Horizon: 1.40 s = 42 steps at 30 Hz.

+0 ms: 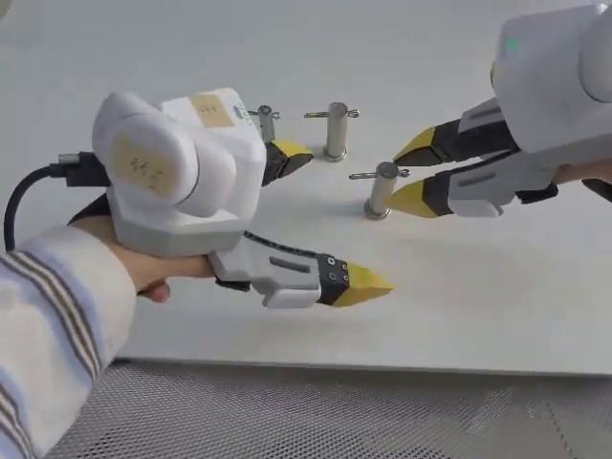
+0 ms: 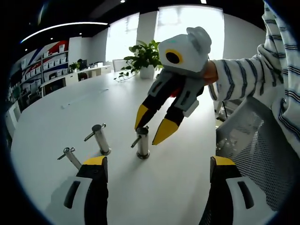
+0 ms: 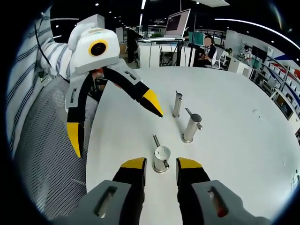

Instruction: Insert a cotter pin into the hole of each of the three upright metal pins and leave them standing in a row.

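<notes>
Status: insertion appears complete. Three metal pins stand upright on the white table [image 1: 287, 325], and each carries a cotter pin through the hole near its top. The cotter pin of the nearest pin [image 3: 161, 158] shows as a thin wire crossing its head [image 1: 359, 176]. The middle pin [image 3: 191, 126] has one as well [image 1: 320, 115], and so does the far pin [image 3: 176, 104], where the wire [image 1: 256, 113] is small but visible. The right gripper [image 1: 395, 180] is released: its jaws stand one on each side of the nearest pin, close to it, with a narrow gap visible on both sides in the right gripper view — straddling, not clamping. The left gripper [image 2: 159, 161] is also released, jaws spread wide and empty. It is held above the table on the person's side of the pins, with one jaw tip close beside the far pin. Whether that tip touches the pin cannot be told. Alignment: the far and middle pins lie on one line, but the nearest pin sits off that line, toward the person, so the row looks bent rather than straight. Work left, as a judgement: shift the nearest pin into line with the other two — without tipping it or knocking the cotter pin loose — then withdraw both grippers clear of the row. Risk: the nearest pin has a small base and would probably topple if pushed near the top.
</notes>
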Available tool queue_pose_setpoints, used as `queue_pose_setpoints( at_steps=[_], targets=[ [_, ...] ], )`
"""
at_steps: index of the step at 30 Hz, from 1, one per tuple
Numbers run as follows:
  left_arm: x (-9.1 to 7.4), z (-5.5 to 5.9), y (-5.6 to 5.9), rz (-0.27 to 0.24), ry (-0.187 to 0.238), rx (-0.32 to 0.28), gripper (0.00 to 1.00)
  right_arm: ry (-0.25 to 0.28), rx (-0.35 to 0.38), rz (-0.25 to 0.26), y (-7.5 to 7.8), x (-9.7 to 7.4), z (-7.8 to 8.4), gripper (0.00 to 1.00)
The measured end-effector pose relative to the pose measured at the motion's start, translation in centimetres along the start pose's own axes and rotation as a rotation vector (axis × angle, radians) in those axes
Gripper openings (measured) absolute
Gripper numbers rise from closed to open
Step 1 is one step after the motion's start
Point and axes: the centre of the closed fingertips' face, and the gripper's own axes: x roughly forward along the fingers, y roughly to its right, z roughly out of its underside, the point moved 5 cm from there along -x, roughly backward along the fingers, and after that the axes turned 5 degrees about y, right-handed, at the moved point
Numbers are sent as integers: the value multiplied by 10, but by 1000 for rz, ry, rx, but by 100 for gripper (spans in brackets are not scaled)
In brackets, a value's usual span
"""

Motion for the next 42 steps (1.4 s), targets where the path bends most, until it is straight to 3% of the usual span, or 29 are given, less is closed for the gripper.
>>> queue_pose_setpoints(
  at_steps=[4,6,16,21,26,28,32,42],
  targets=[
    [-2,8,6,20,-24,-24,91,0,-5,-8,1,3,-2,20],
    [-2,7,10,32,-11,-45,99,-3,-10,-12,1,5,-2,20],
    [-4,9,16,54,-17,-86,99,-24,-37,-23,6,12,-3,12],
    [-8,6,15,38,17,-80,99,-25,-26,-31,6,13,-4,9],
    [-11,11,14,35,-15,-74,99,-20,32,-33,7,13,-4,9],
    [-12,12,14,33,-19,-74,99,-21,22,-29,7,12,-4,9],
    [-13,15,10,-4,-14,-71,99,-21,34,-24,7,12,-4,8],
    [-16,18,8,-19,-22,-81,99,-29,32,68,38,-2,-10,8]
  ],
)
